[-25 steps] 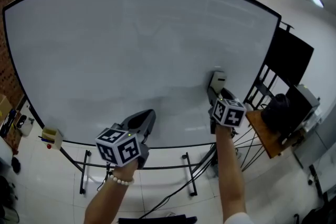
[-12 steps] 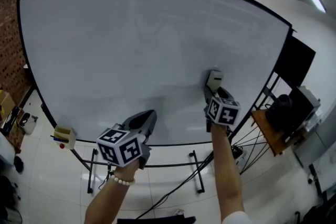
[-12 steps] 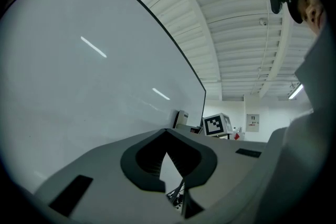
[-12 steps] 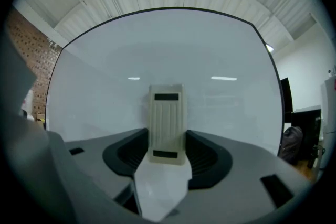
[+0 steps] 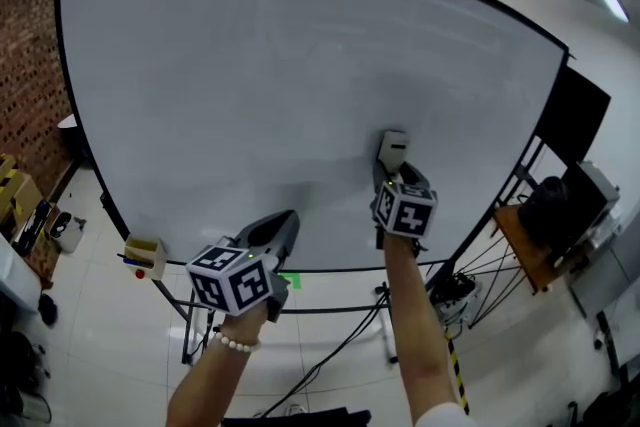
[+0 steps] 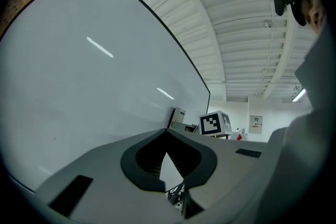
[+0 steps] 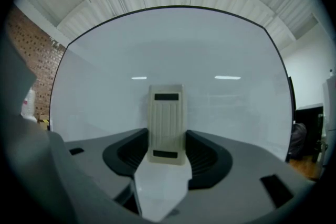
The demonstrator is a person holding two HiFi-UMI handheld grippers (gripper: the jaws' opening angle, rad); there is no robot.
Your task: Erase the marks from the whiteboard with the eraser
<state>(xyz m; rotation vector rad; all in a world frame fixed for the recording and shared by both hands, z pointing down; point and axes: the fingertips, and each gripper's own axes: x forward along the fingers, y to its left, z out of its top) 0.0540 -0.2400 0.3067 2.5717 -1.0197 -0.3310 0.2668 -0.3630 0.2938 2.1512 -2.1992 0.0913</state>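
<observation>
Whiteboard (image 5: 300,65) ahead; right gripper view shows fingers (image 7: 208,157) clamping the eraser (image 7: 167,118).

eraser (image 5: 394,145) base hidden behind right tool (image 5: 393,173)

Grey grippers (image 5: 287,215) (image 5: 386,167), marker cubes (image 5: 232,280) (image 5: 405,208), bead bracelet (image 5: 232,343)

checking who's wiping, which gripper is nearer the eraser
Right. The right gripper is shut on the eraser; the left gripper is shut, empty, off to its lower left.
</observation>
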